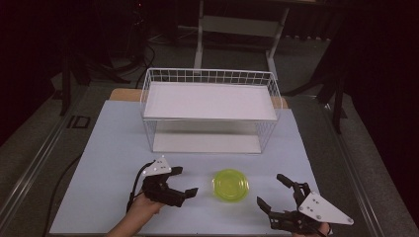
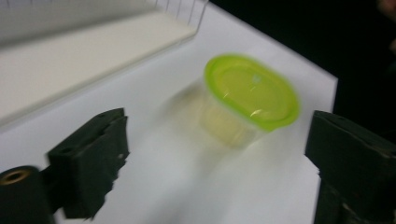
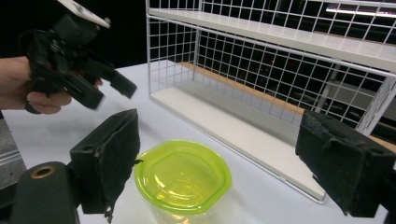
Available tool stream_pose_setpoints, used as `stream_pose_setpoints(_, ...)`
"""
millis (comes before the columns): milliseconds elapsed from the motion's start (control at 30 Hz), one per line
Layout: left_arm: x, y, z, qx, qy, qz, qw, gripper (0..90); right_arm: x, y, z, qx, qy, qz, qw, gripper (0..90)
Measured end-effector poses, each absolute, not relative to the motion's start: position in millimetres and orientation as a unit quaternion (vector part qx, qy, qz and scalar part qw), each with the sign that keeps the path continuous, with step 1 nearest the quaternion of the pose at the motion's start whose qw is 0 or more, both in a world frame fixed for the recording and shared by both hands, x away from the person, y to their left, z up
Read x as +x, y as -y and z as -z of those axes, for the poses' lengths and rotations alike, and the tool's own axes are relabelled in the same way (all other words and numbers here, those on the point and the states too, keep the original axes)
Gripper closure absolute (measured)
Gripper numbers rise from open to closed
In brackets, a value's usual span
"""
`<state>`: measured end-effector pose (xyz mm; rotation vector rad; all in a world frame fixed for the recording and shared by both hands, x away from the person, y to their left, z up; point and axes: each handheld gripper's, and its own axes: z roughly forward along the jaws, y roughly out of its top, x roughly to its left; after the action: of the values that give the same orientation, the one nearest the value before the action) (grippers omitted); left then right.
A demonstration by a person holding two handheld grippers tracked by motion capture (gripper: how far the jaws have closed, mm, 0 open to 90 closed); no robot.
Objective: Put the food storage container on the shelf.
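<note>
2 handheld grippers flank a lidded green container point(image 1: 230, 184) on the white table point(image 1: 113, 148), just before a 2-tier wire shelf point(image 1: 210, 111). Left gripper point(image 1: 180, 180) and right gripper point(image 1: 273, 191) both gape wide, holding nothing.

This looks like a lab or recording studio set up for handling trials, not a home. A pale, bare surface point(image 1: 113, 163) stands in a dark room with black surroundings, and a loose cable point(image 1: 64, 180) runs over the grey floor point(image 1: 29, 148) at its left. Beyond the far edge stand the white legs of a frame point(image 1: 237, 29), and on the surface sits a white wire shelf rack point(image 1: 210, 111), arranged like a test prop.
</note>
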<state>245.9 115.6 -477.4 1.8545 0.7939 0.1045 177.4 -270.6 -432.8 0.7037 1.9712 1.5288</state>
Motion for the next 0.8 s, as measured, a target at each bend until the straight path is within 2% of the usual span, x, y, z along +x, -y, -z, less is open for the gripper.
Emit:
stream_pose_setpoints(33, 244, -117, 474, 0.772, -0.331, -0.044, 0.54, 1.8, 177, 270, 432, 0.261, -0.731, -0.569, 0.27, 14.0)
stream_pose_setpoints(300, 224, -108, 445, 0.751, -0.296, -0.084, 0.584, 1.8, 172, 258, 420, 0.233, -0.745, -0.564, 0.269, 14.5)
stream_pose_setpoints(433, 217, -97, 433, 0.759, -0.266, -0.098, 0.586, 1.8, 174, 252, 415, 0.221, -0.759, -0.552, 0.265, 14.5)
stream_pose_setpoints(667, 220, -79, 425, 0.759, -0.249, -0.12, 0.59, 1.8, 186, 250, 410, 0.235, -0.762, -0.546, 0.257, 14.2)
stream_pose_setpoints(800, 225, -71, 424, 0.759, -0.247, -0.109, 0.592, 1.9, 197, 250, 410, 0.249, -0.764, -0.542, 0.244, 13.2)
